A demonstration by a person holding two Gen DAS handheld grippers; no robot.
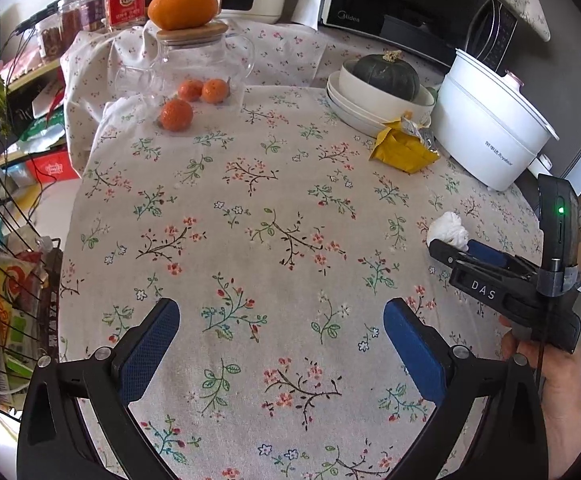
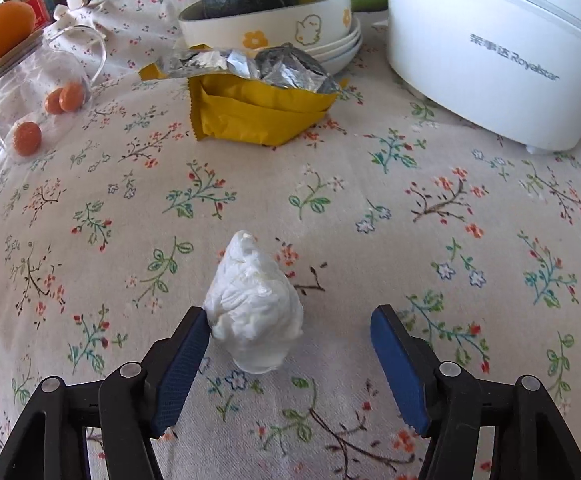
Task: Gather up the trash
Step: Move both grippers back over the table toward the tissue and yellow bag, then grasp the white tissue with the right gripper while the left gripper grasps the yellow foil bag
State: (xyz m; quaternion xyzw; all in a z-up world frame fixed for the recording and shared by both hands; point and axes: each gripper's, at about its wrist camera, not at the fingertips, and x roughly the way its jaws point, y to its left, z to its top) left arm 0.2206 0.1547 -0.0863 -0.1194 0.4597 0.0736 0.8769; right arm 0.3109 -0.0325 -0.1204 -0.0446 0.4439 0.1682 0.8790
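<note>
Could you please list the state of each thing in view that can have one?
Crumpled white tissue wad: on the tablecloth, between open jaws, not gripped.
Yellow foil-lined snack wrapper: torn open, lying flat.
Right hand-held gripper: open.
Left hand-held gripper: open, empty.
Clear glass teapot: lidded.

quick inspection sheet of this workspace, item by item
surface: floral tablecloth, no spills seen
job's things: crumpled white tissue between the right jaws; torn yellow wrapper by the stacked bowls
clutter: glass teapot with an orange on its lid, three small oranges, squash in the top bowl, white cooker
grippers: left gripper open over bare cloth; right gripper open, one pad touching the tissue
cables: thin black cable on the right tool
surroundings: wire basket with packaging, microwave, jars
</note>
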